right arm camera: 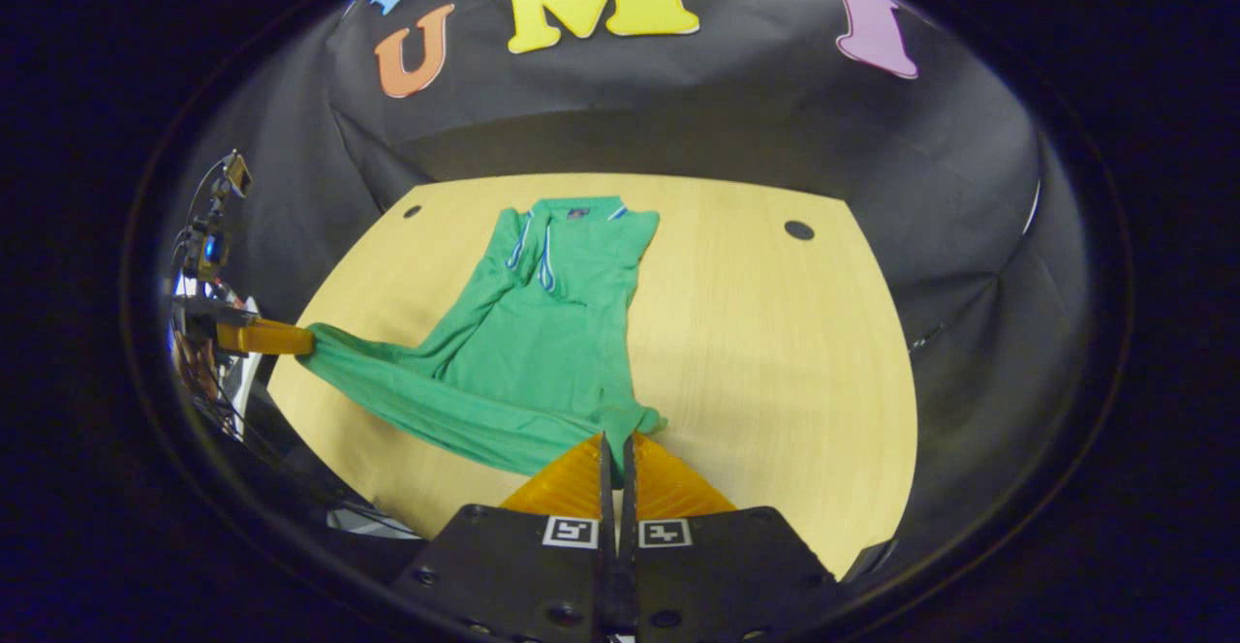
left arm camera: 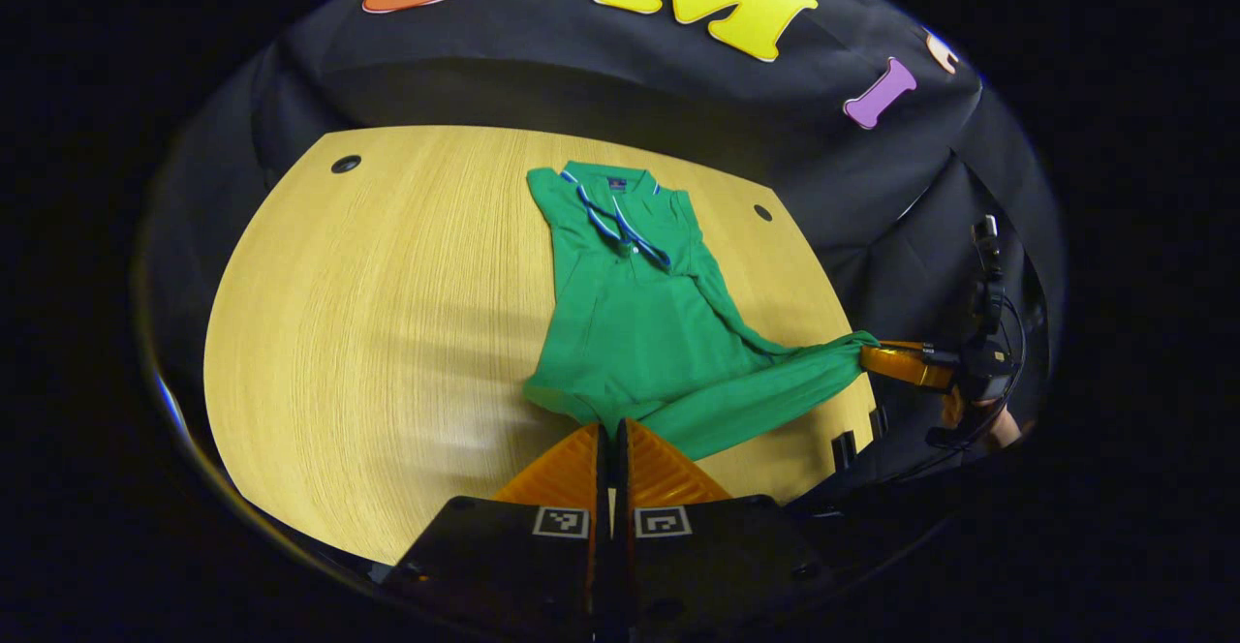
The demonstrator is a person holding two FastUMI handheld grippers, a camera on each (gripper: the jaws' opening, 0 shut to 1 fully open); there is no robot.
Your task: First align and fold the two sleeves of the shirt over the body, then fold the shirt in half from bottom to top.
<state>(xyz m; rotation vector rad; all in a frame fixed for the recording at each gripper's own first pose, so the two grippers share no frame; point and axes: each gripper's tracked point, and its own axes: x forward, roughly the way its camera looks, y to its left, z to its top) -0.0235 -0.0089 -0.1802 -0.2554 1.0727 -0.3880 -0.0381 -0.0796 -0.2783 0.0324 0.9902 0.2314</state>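
1. Both grippers are pinching the hem of the green shirt (left arm camera: 630, 333): in the left gripper view the left gripper (left arm camera: 612, 430) is showing its fingers pressed together on the near hem, and in the right gripper view the right gripper (right arm camera: 614, 442) is clamping the near hem corner in the same way.
2. Square black-and-white marker tags are sitting on each gripper's body just behind the fingers; they are carrying a pattern, not readable writing.
3. Lying on the wooden table (left arm camera: 368, 333), the shirt is stretching from the near edge towards the far edge, collar farthest away, with its sleeves folded in over the body.
4. Between the two grippers the hem is hanging as a taut band; in the left gripper view the right gripper (left arm camera: 872, 357) is holding its end beyond the table's side edge, a hand (left arm camera: 998, 422) behind it.
5. In the right gripper view the left gripper (right arm camera: 305, 341) is likewise gripping the hem's other end past the table's edge.
6. Bare tabletop is lying open on the outer side of the shirt in each view.
7. At the collar (left arm camera: 610, 183) a small dark label is showing, too small to read.
8. Two dark round holes (right arm camera: 799, 229) are sitting near the table's far corners.
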